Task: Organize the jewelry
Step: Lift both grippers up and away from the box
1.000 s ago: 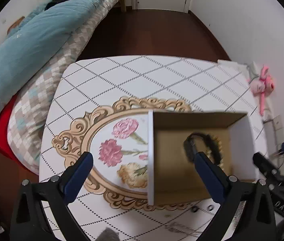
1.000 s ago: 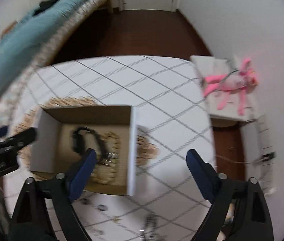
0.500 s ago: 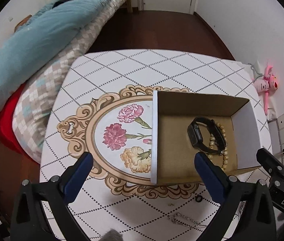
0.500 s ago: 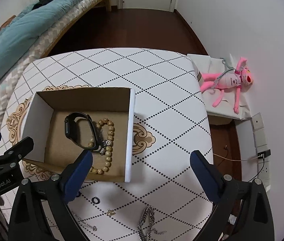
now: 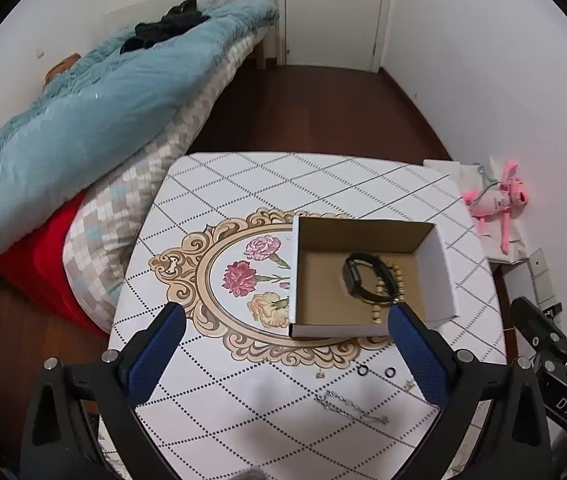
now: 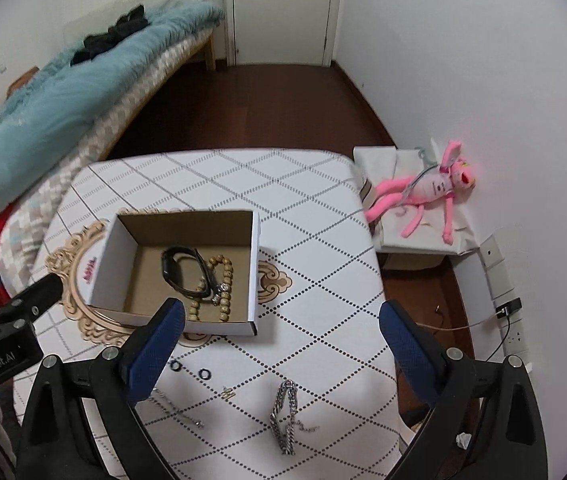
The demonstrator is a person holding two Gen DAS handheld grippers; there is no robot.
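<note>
Both claws, left claw point(image 5: 283, 354) and right claw point(image 6: 281, 344), spread wide, empty; lower right squarely over chunky chain point(image 6: 285, 416), pinch mid-link, carry to box point(image 6: 255, 272).

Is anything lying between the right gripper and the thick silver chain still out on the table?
Nothing visible does. The right gripper stands open and empty above the table, and the thick silver chain lies in the open below the gap between its fingers. The box sits farther away, off that path.
</note>
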